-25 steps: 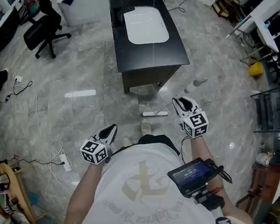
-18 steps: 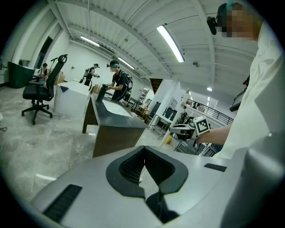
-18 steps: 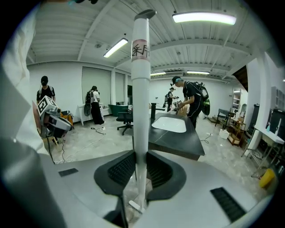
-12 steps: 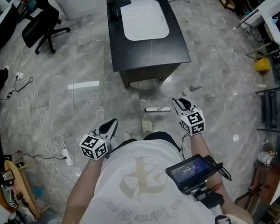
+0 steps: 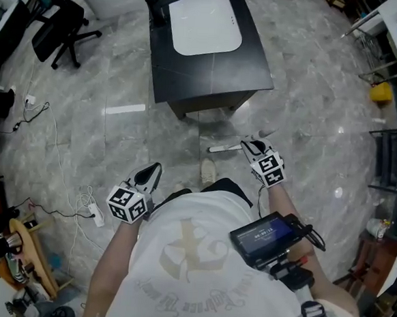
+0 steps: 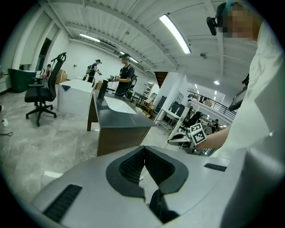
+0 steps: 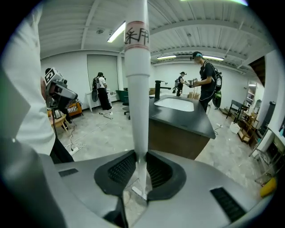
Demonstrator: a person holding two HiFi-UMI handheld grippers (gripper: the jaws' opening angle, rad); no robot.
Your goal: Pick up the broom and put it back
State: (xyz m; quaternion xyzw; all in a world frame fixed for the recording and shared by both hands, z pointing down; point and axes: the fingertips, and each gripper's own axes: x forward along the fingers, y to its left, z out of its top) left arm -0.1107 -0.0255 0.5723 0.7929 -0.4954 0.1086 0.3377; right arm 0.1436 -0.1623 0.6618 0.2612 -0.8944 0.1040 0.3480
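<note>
Floor (image 5: 310, 136): grey marbled stone is seen all round the person; cables are strewn along its left side.
Table (image 5: 191, 72): a black, boxy unit is set on the floor ahead of the person, in the upper middle of the head view.
Basin (image 5: 201, 23): a white, rounded bowl is sunk into the table top, toward its far edge.
Office chair (image 5: 55, 27): a black chair is parked on the floor well left of the table.
Broom (image 7: 136, 89): a white handle with a printed label is held upright; from above, the broom is seen just off the table's near edge, and whether its lower end touches the floor cannot be told.
Right gripper (image 7: 140, 162): its jaws are closed narrowly on the broom handle, both pads pressed against it.
Left gripper (image 6: 144, 153): its jaws are brought together with nothing between them; it is held at the person's left side, well apart from the broom.
Power strip (image 5: 97, 213): a white strip is laid on the floor just left of the left gripper.
</note>
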